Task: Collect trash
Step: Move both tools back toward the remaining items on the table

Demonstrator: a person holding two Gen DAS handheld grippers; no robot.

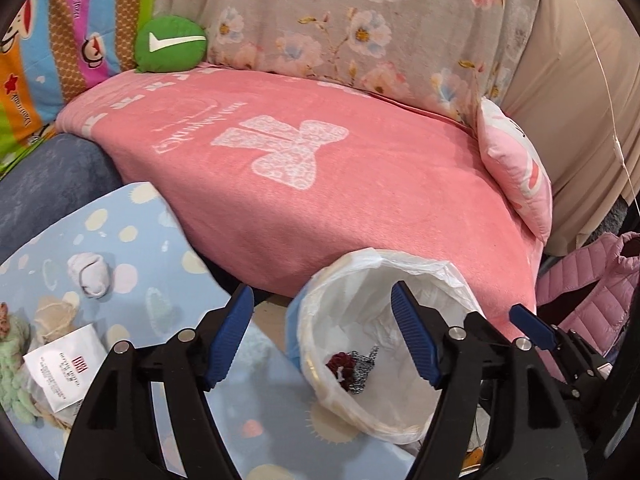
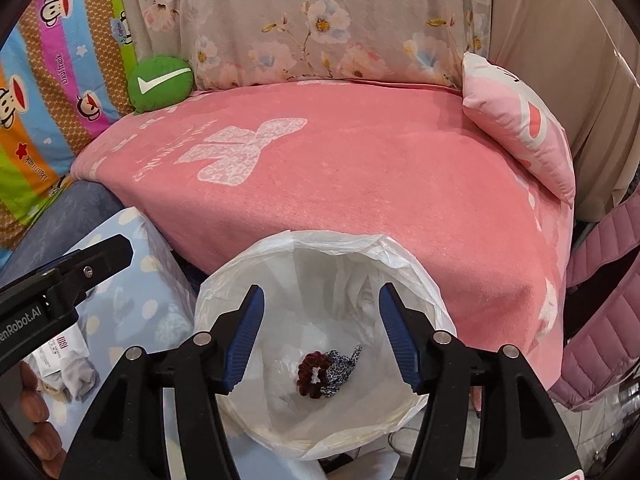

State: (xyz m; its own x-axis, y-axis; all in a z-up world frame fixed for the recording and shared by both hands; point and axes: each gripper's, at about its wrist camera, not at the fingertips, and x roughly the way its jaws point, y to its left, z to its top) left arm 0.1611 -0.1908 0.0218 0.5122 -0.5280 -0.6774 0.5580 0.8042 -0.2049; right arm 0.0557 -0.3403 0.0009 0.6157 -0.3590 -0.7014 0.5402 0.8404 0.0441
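A trash bin lined with a white plastic bag [image 2: 280,268] stands in front of the pink-covered sofa; it also shows in the left wrist view [image 1: 400,264]. Inside lie a dark red scrunchie [image 2: 310,372] and a black-and-white patterned scrunchie [image 2: 340,366], also seen in the left wrist view [image 1: 360,368]. My right gripper [image 2: 320,344] is open and empty right above the bin's mouth. My left gripper [image 1: 322,344] is open and empty, over the bin's left rim. A balled white sock [image 1: 90,276] and a white printed packet [image 1: 64,368] lie on the blue dotted cloth [image 1: 160,304] to the left.
The pink blanket [image 2: 360,184] covers the seat, with a green round cushion [image 2: 160,84] at its back left and a pink pillow [image 2: 520,128] at the right. A pink puffer jacket [image 2: 608,300] hangs right of the bin. Fluffy green and cream items [image 1: 16,364] lie by the packet.
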